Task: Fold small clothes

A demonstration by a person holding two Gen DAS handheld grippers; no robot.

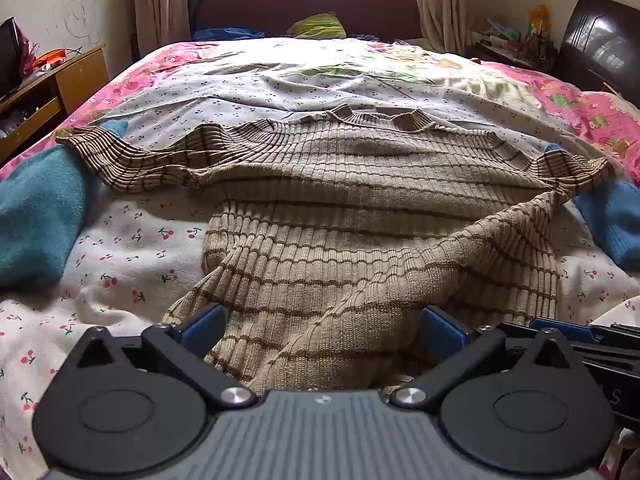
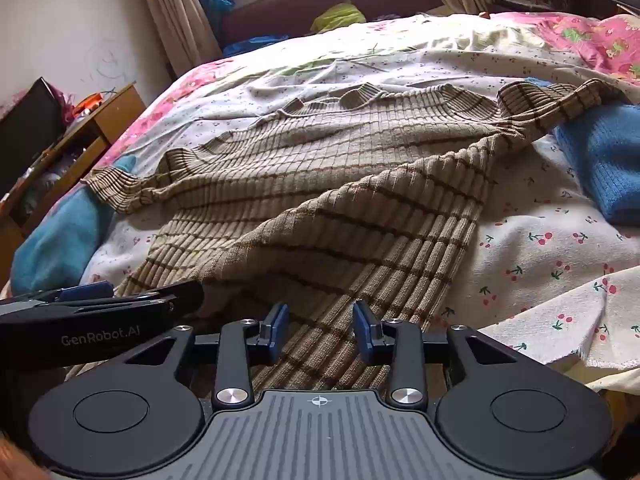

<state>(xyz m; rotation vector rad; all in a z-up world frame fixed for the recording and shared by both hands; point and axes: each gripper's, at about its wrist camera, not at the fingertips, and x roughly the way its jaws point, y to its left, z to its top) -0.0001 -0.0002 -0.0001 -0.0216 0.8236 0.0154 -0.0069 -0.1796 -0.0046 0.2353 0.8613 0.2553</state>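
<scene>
Our left gripper stands wide open over the bunched hem of the tan striped sweater, and our right gripper is parted too, its pads astride a fold without pinching it. We judge the sweater, spread on the cherry-print sheet with one lower corner folded over, could bunch further: loose ribbed knit may slip, or we snag the sheet beneath.

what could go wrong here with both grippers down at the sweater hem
1. The sweater bunches near the hem, so the left gripper, jaws wide, may pinch one layer or the sheet below.
2. The right gripper sits close beside it; they could collide.
3. Its side flap lies crooked, so a fold may skew.
</scene>
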